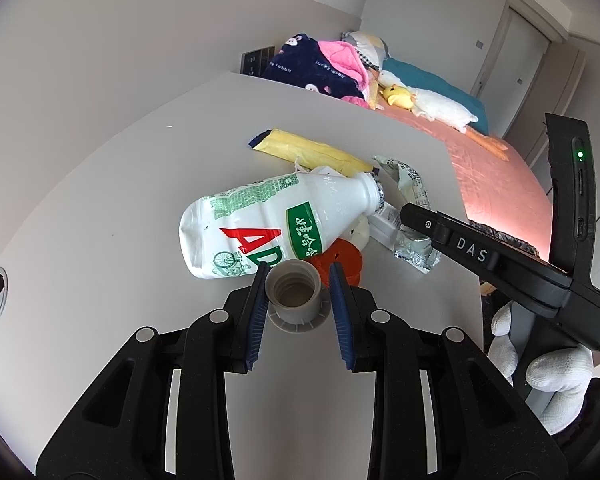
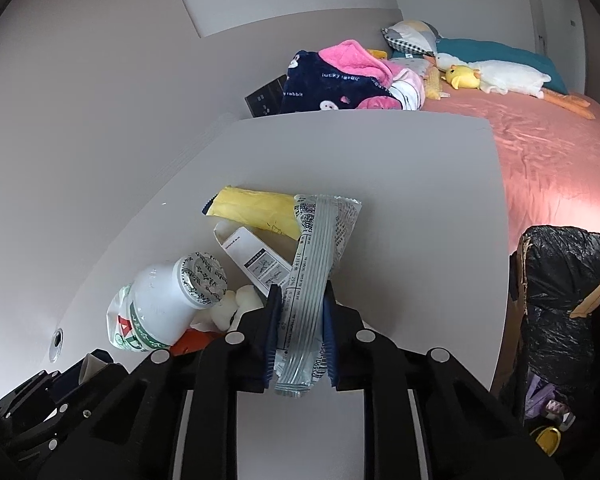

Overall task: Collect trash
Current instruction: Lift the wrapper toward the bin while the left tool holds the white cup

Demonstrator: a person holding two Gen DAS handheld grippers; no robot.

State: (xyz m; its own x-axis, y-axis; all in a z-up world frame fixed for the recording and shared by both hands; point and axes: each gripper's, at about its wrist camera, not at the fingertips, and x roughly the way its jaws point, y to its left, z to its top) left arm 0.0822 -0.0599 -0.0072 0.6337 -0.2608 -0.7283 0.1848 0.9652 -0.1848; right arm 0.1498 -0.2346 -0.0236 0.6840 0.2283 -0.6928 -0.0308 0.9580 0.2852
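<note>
left to right on the white table (image 1: 100, 168): our left gripper (image 1: 298, 280) sits nearly closed, blue pads clamped on a grey cap (image 1: 294, 294), its flange on the tabletop. just behind lies the crushed white bottle (image 1: 268, 224) over an orange lid (image 1: 340, 260), with a yellow wrapper (image 1: 308, 152) further back. our right gripper (image 2: 300, 300) is pinched tight on a silver foil wrapper (image 2: 312, 280). the black-lined trash bin (image 2: 568, 292) stands off the table's right edge.
</note>
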